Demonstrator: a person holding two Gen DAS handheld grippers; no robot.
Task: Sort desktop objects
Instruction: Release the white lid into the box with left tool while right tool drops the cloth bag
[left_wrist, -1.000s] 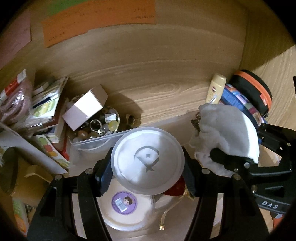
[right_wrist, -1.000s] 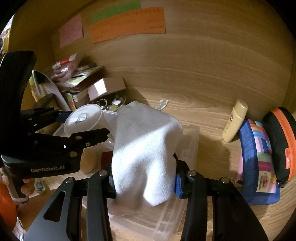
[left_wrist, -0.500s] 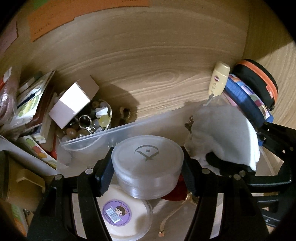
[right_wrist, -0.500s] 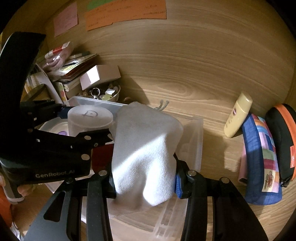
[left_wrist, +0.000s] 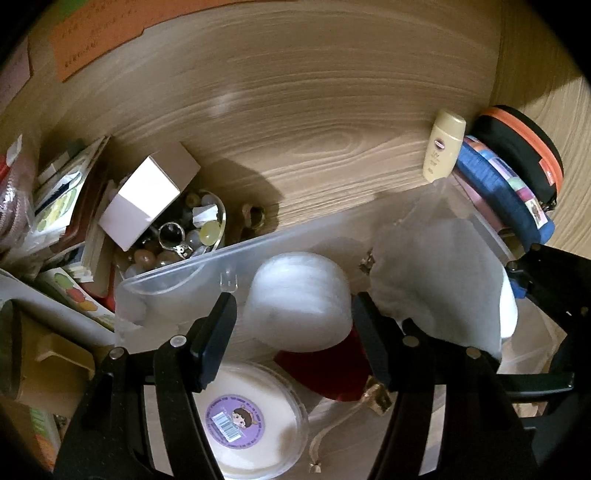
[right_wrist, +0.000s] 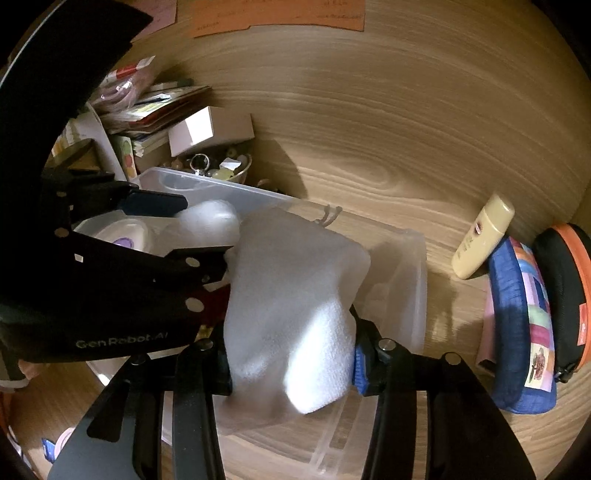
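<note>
Light wood-grain desk top fills most of both views; a panel of the same wood stands along its right edge. Orange paper note and pink note lie at the far edge. Warm, dim light w/ hard shadows.

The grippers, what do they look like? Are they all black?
Mostly. The left gripper and right gripper each have two flat black fingers joined by black bars dotted with silver screws. The finger pads look blue. The left gripper's body carries white "GenRobot.AI" lettering in the right wrist view. No cables show.
</note>
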